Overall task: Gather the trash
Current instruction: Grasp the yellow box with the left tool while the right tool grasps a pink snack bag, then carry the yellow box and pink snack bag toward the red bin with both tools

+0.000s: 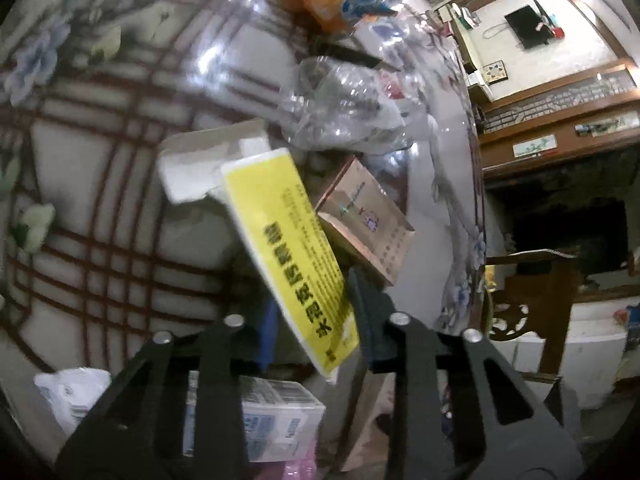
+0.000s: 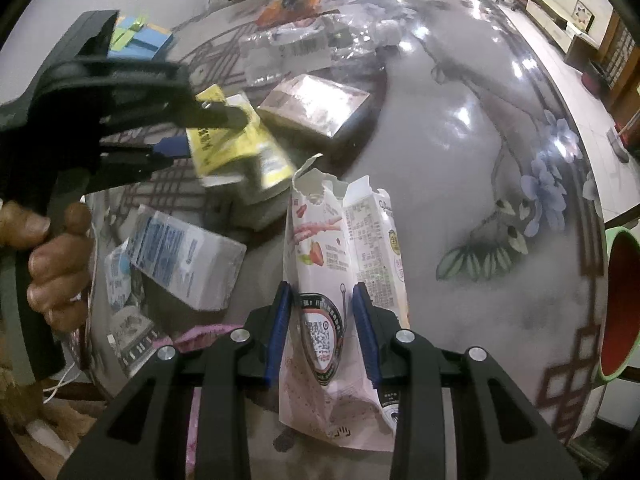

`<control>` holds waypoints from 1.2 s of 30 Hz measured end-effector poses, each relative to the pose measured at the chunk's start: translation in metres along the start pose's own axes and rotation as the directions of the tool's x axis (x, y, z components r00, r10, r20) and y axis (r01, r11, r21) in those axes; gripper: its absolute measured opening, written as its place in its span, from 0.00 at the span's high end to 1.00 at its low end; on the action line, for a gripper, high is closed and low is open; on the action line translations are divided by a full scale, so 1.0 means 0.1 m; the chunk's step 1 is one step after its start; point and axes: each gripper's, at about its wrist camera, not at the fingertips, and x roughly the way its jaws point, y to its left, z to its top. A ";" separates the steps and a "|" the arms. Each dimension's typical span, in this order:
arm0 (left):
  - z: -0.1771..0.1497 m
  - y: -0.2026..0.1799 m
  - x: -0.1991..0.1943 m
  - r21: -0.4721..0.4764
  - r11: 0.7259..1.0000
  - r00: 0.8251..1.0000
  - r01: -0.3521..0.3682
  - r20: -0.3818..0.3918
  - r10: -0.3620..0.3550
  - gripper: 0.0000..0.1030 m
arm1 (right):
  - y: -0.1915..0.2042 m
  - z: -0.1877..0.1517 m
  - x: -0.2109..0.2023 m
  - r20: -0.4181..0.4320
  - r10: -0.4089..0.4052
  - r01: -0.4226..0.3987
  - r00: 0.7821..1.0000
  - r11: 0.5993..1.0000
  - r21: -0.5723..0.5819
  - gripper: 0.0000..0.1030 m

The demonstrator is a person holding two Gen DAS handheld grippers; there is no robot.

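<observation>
My left gripper point(image 1: 312, 320) is shut on a yellow and white box point(image 1: 284, 240) and holds it above the table; it also shows in the right wrist view point(image 2: 236, 148) with the left gripper point(image 2: 200, 128) on it. My right gripper point(image 2: 322, 320) is shut on a torn white and pink snack box point(image 2: 340, 256), held upright. On the table lie a shiny copper box point(image 1: 364, 220) point(image 2: 316, 104), a blue and white carton point(image 1: 276, 416) point(image 2: 188, 260), crumpled clear plastic point(image 1: 340, 104) and an orange wrapper point(image 1: 312, 0).
The glossy table point(image 2: 480, 152) has a flower and lattice pattern. A red and green bin point(image 2: 620, 304) stands at its right edge. Blue boxes point(image 2: 140, 40) lie at the far left. Wooden furniture point(image 1: 560, 140) stands beyond the table.
</observation>
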 end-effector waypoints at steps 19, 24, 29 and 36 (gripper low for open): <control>-0.04 0.11 -0.02 0.073 0.992 0.994 -0.104 0.035 0.101 0.62 | -0.08 0.06 0.13 -0.001 -0.047 0.047 0.999 0.999 0.022 0.64; -0.05 0.04 -0.21 0.109 0.988 0.991 -0.112 0.090 0.103 0.86 | -0.07 0.10 -0.08 0.069 -0.025 0.023 0.997 0.999 0.040 0.65; -0.08 -0.09 -0.41 0.162 0.977 0.982 -0.136 0.154 0.111 0.89 | -0.04 0.14 -0.29 0.135 -0.014 0.007 0.991 0.999 0.048 0.65; -0.20 -0.30 -0.65 0.250 0.955 0.969 -0.159 0.223 0.103 0.89 | 0.02 0.13 -0.57 0.221 -0.009 -0.005 0.975 0.998 0.065 0.65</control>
